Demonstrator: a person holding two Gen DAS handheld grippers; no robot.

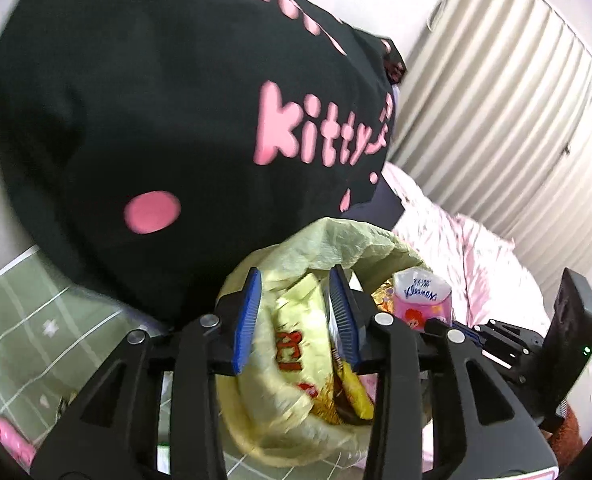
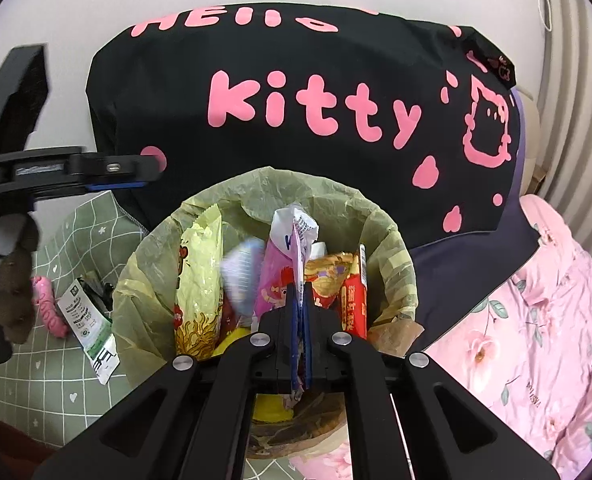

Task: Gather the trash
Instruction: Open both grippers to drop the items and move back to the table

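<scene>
At the far left of the right wrist view, a pink sausage-shaped object and a white-and-green printed wrapper lay on the green grid-patterned bedcover, just beside the round bin lined with a pale yellow-green plastic bag. The left gripper reached in from the upper left of that frame, level with the bin's far rim; in its own view the left gripper hung over the bin with its blue-padded fingers apart and nothing between them, above a yellow snack bag with red print. In the middle of the right wrist view, the same yellow snack bag stood upright against the bin's left wall, and the right gripper was pressed together on a pink-and-white tissue packet, held upright over the bin's opening. In the left wrist view the packet showed right of the open fingers. A red carton stood toward the bin's right side. Behind the bin leaned a black fabric bag with pink "Hello Kitty" lettering. At the right lay a pink floral quilt, with pleated pale curtains above it.
</scene>
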